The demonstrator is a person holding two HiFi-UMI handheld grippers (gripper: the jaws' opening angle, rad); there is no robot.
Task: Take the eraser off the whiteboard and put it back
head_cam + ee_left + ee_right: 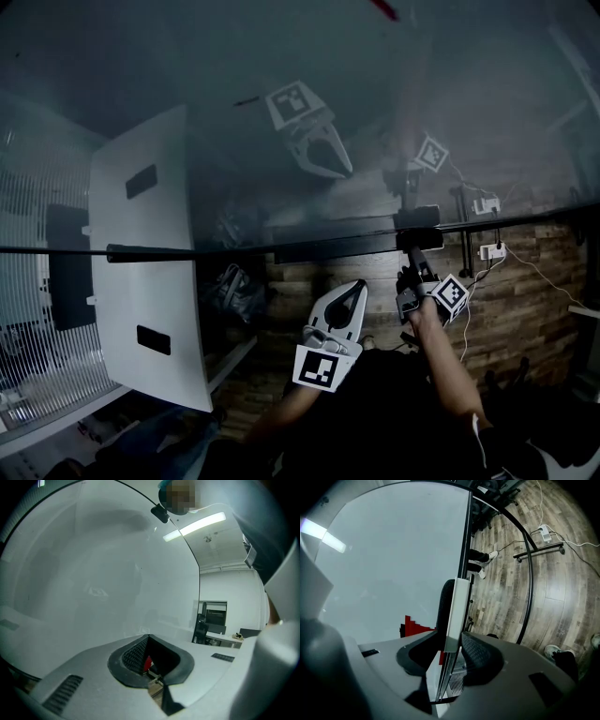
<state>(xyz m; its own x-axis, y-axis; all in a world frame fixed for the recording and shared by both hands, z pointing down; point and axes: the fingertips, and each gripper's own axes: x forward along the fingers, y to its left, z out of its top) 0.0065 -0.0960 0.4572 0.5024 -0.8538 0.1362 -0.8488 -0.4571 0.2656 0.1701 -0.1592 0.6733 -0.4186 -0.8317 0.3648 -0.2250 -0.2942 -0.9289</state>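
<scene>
1. Now we hold the right gripper up at the whiteboard, low in the centre of the right gripper view. Its claw is closed on the eraser: one pad lies against the black felt side and the other against the white back, with no gap that we can see.
2. The eraser stands on edge between those pads and runs up the middle of the frame. Its black side faces the left of the frame, where the grey board surface is. We cannot tell whether the felt touches the board.
3. In the head view that same gripper is right of centre, at the dark rail that crosses the frame along the board's lower edge. Its marker cube shows just below and to the right of the jaws.
4. Our left gripper sits just left of it, below the rail, pointing up the frame toward the board. Its claw is closed tip to tip with nothing in it.
5. The glossy board fills the upper half of the head view and mirrors both grippers.
6. A white panel with two black slots stands at the left. At the right we see wood-plank floor with a white power strip and cables.
</scene>
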